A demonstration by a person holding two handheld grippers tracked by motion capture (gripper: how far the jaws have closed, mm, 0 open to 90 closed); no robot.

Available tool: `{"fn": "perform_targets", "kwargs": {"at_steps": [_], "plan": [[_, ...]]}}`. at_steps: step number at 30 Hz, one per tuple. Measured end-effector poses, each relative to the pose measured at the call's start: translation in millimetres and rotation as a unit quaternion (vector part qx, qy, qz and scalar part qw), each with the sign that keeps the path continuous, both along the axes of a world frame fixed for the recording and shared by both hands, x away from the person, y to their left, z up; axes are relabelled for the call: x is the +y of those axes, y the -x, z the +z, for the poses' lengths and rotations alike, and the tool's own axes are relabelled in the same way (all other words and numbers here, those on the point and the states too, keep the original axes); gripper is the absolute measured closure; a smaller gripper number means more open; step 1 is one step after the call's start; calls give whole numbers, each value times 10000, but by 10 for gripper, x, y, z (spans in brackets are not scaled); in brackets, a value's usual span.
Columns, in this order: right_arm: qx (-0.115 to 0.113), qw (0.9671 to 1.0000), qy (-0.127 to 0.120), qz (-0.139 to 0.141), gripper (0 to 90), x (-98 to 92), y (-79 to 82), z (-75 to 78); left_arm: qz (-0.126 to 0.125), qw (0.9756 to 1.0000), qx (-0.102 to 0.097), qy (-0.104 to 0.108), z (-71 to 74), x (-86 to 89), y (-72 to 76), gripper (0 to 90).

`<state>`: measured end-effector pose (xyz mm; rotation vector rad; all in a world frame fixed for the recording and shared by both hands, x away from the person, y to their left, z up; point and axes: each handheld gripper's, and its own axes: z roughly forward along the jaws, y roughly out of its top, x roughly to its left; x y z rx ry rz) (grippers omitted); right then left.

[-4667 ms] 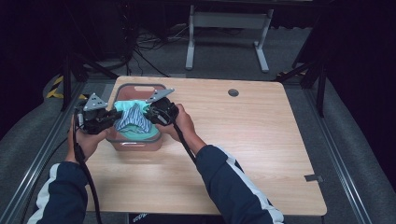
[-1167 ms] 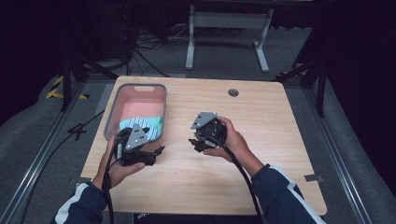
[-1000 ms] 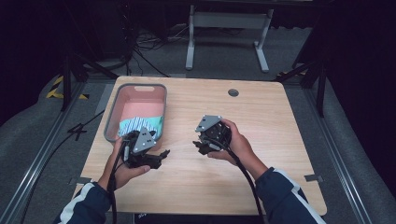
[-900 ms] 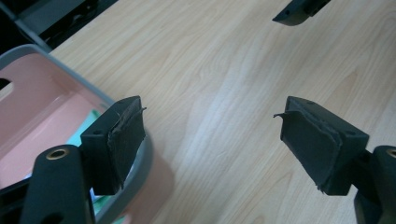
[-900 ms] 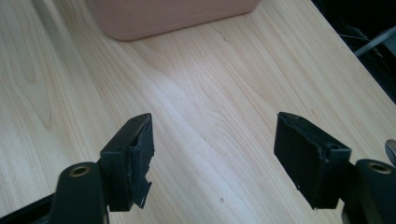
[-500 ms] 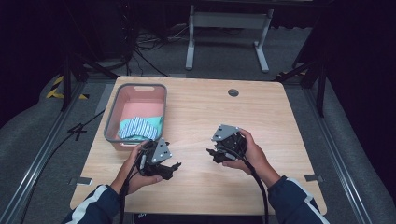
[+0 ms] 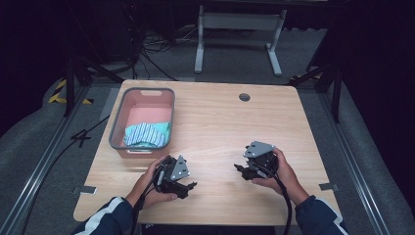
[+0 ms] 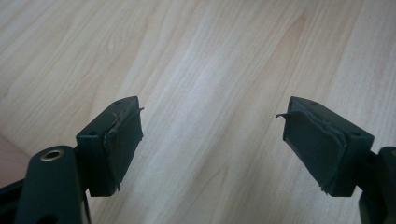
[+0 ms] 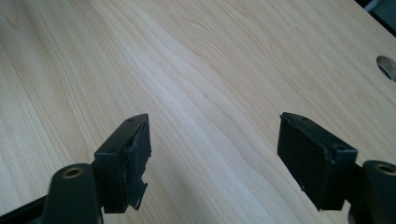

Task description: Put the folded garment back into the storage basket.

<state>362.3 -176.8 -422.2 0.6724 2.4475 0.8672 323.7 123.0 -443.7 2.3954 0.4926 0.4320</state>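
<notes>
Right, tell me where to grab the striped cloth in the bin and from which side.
Take the striped cloth at its bunched top fold, coming straight down from above. It lies crumpled low in the near end of the bin, whose walls block a sideways approach. The left gripper, open, is the nearer one.

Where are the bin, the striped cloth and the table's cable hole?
bin (image 7: pixel 116 120), high view, left rim.
striped cloth (image 7: pixel 145 134), high view, middle of the folded cloth.
cable hole (image 7: pixel 244 97), high view, centre of the hole.
</notes>
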Motion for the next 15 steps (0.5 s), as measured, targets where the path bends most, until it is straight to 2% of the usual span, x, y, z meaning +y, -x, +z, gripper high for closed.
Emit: {"fn": "perform_targets", "kwargs": {"at_steps": [1, 7, 11, 12, 13, 15], "plan": [[27, 10000, -6, -60, 271, -32, 12, -22, -94, 10000, -6, -25, -17, -18, 8, 197], [88, 9997, -58, -205, 271, -234, 67, -179, -269, 9996, 108, -56, -99, -78, 38, 188], [179, 9993, -180, -292, 281, -366, 115, -290, -341, 9992, 159, -128, -187, -101, 56, 194], [225, 9991, -208, -309, 281, -402, 139, -322, -354, 9992, 165, -65, -215, -104, 51, 193], [265, 9990, -203, -313, 278, -437, 168, -348, -357, 9990, 230, -116, -225, -99, 45, 193], [246, 9988, -267, -340, 279, -506, 208, -384, -372, 9989, 267, -106, -261, -99, 39, 192]]}}
